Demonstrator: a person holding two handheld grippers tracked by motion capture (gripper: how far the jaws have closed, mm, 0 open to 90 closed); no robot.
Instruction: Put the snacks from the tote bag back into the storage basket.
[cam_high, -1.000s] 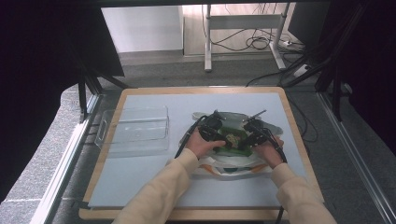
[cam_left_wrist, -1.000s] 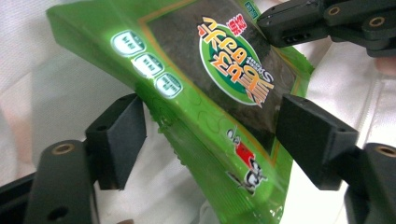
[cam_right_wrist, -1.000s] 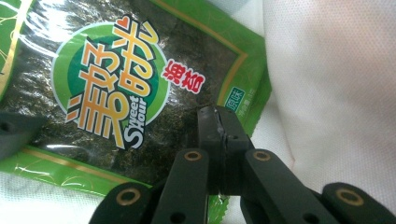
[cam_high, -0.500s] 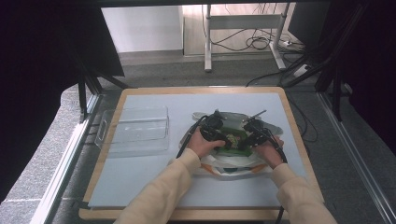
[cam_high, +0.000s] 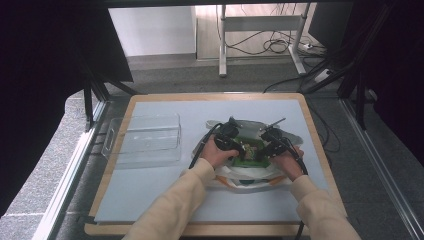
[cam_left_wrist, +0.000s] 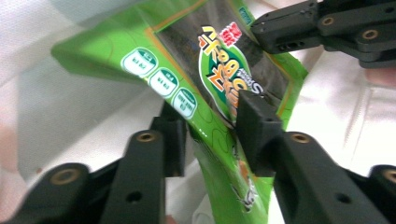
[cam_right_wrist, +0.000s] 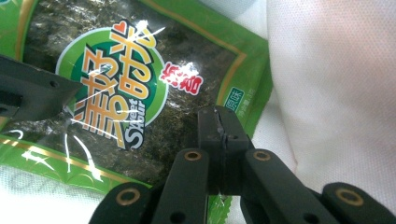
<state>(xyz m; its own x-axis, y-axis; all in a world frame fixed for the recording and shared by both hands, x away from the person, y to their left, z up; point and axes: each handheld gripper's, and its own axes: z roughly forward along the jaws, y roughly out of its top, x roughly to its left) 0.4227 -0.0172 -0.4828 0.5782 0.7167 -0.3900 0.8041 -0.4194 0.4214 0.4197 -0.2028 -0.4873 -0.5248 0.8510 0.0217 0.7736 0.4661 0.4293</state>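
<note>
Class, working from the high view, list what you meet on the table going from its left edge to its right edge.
Clear plastic tray → left tongs → green seaweed snack packet → right tongs

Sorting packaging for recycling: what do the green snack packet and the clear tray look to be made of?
Green packet: apparently thin glossy plastic film; it shows glare streaks, creases and a clear window over dark contents. Clear tray: seemingly rigid transparent plastic; the table shows through its walls, and its rim holds shape. Glass is unlikely but cannot be ruled out.
</note>
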